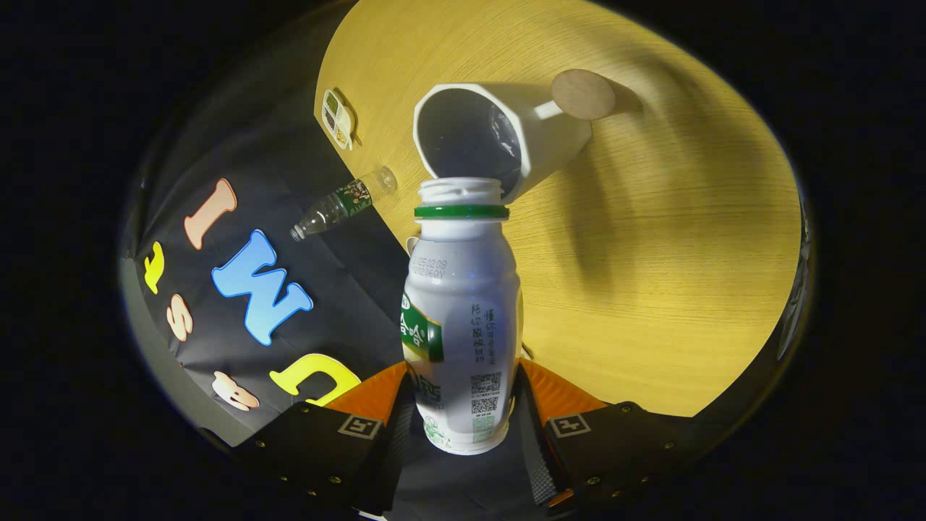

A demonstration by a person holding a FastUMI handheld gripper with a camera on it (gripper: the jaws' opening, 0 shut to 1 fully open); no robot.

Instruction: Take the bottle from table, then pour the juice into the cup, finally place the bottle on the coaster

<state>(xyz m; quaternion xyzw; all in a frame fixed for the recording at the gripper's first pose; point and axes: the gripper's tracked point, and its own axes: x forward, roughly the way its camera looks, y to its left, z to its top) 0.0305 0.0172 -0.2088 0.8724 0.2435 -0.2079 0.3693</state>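
Note:
My gripper (463, 394) is shut on a white juice bottle (461, 318) with a green neck ring and a green label. The bottle's cap is off and it is tilted, so its open mouth sits right at the rim of the white cup (499, 137). The cup's dark inside faces me, and I cannot tell whether juice is flowing. A round brown coaster (583, 94) lies on the wooden table (651, 289) just beyond the cup, beside its handle.
A clear plastic bottle (343, 202) with a dark label stands near the table's edge, by the black cloth wall. A small white dish (337, 119) with several compartments sits farther along that edge.

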